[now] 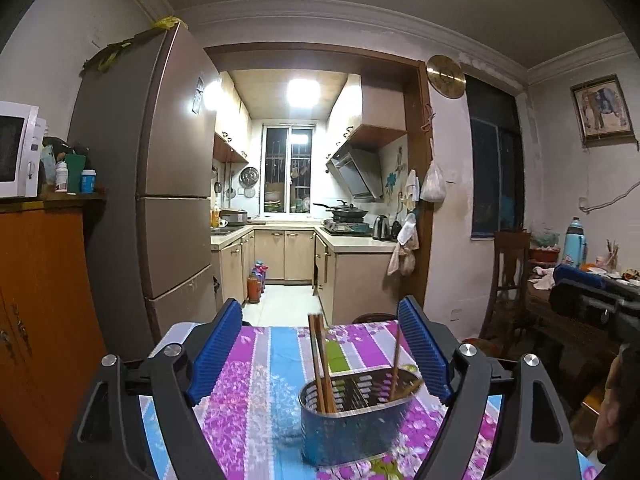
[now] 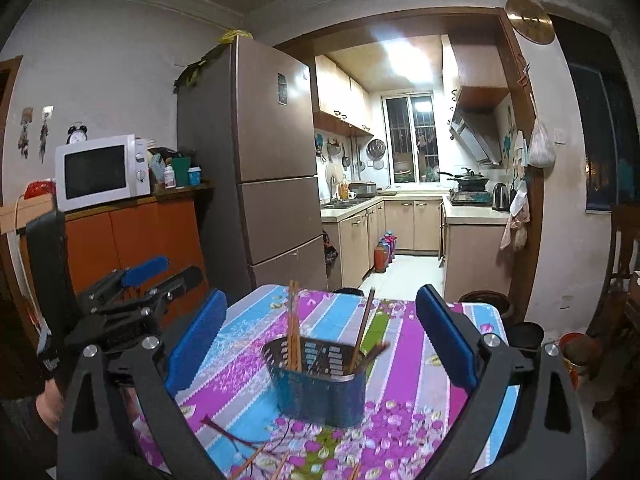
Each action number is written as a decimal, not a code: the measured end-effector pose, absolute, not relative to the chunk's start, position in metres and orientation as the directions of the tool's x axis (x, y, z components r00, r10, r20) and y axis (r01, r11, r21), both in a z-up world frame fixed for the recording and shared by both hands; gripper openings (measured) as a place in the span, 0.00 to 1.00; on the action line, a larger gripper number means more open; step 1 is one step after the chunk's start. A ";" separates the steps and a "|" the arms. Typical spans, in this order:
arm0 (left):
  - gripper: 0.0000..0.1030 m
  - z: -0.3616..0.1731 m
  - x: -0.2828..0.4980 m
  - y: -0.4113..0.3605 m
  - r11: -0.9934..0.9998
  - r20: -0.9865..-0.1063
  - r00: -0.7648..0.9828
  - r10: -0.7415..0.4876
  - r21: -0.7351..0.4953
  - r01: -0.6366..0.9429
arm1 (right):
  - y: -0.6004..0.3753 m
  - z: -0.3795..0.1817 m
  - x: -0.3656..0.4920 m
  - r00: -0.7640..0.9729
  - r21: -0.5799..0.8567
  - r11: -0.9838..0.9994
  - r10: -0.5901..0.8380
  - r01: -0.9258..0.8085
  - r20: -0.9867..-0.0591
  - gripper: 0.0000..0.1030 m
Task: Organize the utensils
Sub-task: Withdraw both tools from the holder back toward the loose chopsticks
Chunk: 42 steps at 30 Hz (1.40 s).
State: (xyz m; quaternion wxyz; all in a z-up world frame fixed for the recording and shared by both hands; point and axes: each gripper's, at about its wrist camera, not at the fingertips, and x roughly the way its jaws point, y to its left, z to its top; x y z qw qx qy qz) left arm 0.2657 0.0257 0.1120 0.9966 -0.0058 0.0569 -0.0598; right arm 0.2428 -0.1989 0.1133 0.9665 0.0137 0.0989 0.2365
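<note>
A blue metal utensil holder (image 1: 352, 420) stands on the flowered tablecloth (image 1: 256, 380) and holds several wooden chopsticks (image 1: 322, 364). It also shows in the right wrist view (image 2: 320, 384), with chopsticks (image 2: 294, 328) upright in it. More loose chopsticks (image 2: 256, 460) lie on the cloth near the front edge. My left gripper (image 1: 320, 364) is open and empty, its blue pads either side of the holder. My right gripper (image 2: 322, 340) is open and empty, just behind the holder. The left gripper (image 2: 148, 280) shows at the left of the right wrist view.
A brown fridge (image 1: 168, 184) and an orange cabinet (image 1: 44, 280) with a microwave (image 2: 100, 172) stand to the left. The kitchen doorway lies beyond the table. A wooden chair (image 1: 508, 280) and a cluttered table (image 1: 580, 280) stand to the right.
</note>
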 end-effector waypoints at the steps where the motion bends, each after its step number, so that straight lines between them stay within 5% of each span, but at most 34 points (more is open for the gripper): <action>1: 0.79 0.109 0.257 0.025 0.992 -0.113 0.986 -0.124 -0.020 0.123 | -0.198 0.111 0.238 0.869 0.067 0.889 0.458 -0.454 -0.186 0.90; 26: 0.83 0.029 0.084 0.025 0.993 -0.082 0.990 -0.114 -0.019 0.113 | -0.193 0.037 0.089 0.941 -0.033 0.945 0.320 -0.325 -0.107 0.94; 32: 0.83 -0.016 0.067 0.034 0.996 -0.140 0.987 -0.084 0.007 0.086 | -0.206 -0.008 0.067 0.941 -0.012 0.951 0.304 -0.309 -0.151 0.93; 34: 0.83 -0.039 0.068 0.038 0.997 -0.192 0.978 -0.080 0.004 0.083 | -0.209 -0.030 0.061 0.932 -0.007 0.948 0.311 -0.318 -0.186 0.81; 36: 0.83 -0.061 0.070 0.039 0.996 -0.246 0.966 -0.082 0.005 0.086 | -0.208 -0.049 0.059 0.920 -0.007 0.945 0.315 -0.326 -0.231 0.54; 38: 0.82 -0.077 0.070 0.036 0.995 -0.276 0.957 -0.087 0.016 0.095 | -0.205 -0.073 0.062 0.893 0.002 0.938 0.329 -0.345 -0.305 0.40; 42: 0.65 -0.107 0.070 0.031 0.990 -0.345 0.931 -0.121 0.033 0.140 | -0.194 -0.110 0.069 0.857 -0.007 0.933 0.329 -0.361 -0.397 0.23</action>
